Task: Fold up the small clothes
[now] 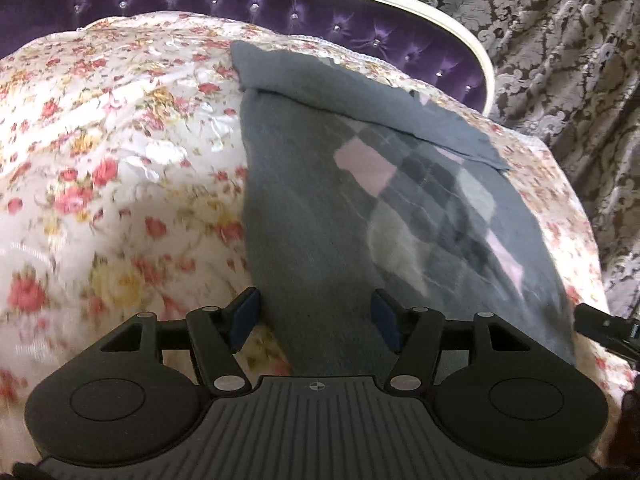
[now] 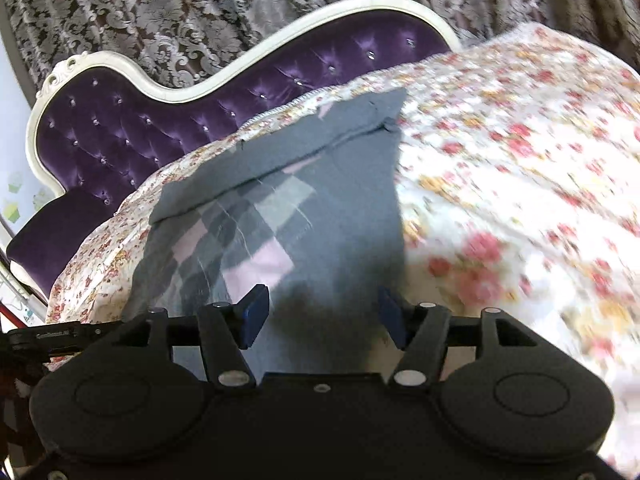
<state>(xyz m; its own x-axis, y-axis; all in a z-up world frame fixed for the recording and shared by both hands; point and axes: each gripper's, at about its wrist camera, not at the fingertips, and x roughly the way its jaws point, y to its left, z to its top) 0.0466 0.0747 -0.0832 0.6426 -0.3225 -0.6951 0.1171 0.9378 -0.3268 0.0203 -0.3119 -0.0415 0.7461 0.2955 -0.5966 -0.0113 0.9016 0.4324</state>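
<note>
A small grey knitted garment (image 1: pixel 320 208) with a pink, white and dark diamond pattern lies flat on the floral bedspread (image 1: pixel 100 168). Its far end is folded over into a flap. My left gripper (image 1: pixel 314 322) is open, its blue pads on either side of the garment's near left edge, just above the cloth. In the right wrist view the same garment (image 2: pixel 340 208) lies ahead. My right gripper (image 2: pixel 322 320) is open over its near right edge. Neither gripper holds any cloth.
The floral bedspread (image 2: pixel 520 200) covers a purple tufted chaise with a white frame (image 2: pixel 132 128). Patterned grey curtains (image 1: pixel 560 60) hang behind. The other gripper's tip (image 1: pixel 608 328) shows at the right edge of the left wrist view.
</note>
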